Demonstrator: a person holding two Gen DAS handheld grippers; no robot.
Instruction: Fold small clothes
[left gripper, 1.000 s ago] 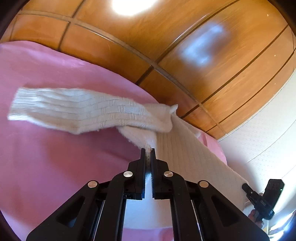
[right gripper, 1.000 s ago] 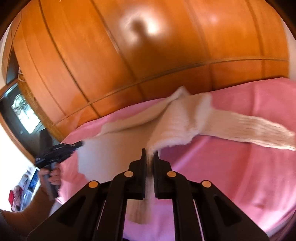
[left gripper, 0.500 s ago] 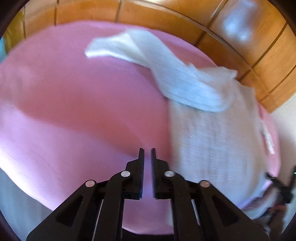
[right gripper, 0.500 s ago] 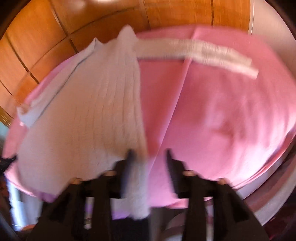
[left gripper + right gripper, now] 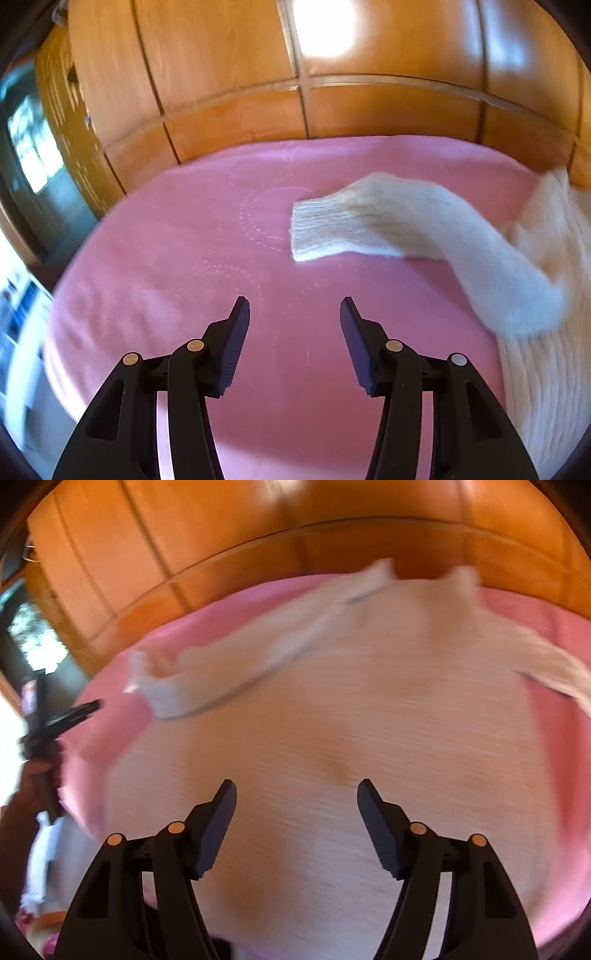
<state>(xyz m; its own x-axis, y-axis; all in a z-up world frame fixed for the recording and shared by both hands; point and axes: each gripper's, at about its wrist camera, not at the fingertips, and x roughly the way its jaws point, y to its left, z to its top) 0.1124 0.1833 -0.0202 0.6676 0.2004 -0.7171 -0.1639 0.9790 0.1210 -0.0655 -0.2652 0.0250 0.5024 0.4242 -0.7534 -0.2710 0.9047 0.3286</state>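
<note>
Sweater [image 5: 369, 709] lies spread flat on the pink blanket [image 5: 184, 258], one sleeve [image 5: 406, 225] stretched out sideways. My left gripper [image 5: 294, 310] and right gripper [image 5: 296, 790] are both opening, nothing between their fingers.

The sweater [image 5: 369, 720] is cream ribbed knit, soft and matt, its sleeve [image 5: 388, 221] ending in a tighter ribbed cuff. It lies on a bed cover [image 5: 184, 277] of smooth matt pink cloth with faint stitched curves. Behind the bed's far edge stand glossy varnished wood panels [image 5: 229, 74] that catch the light.
</note>
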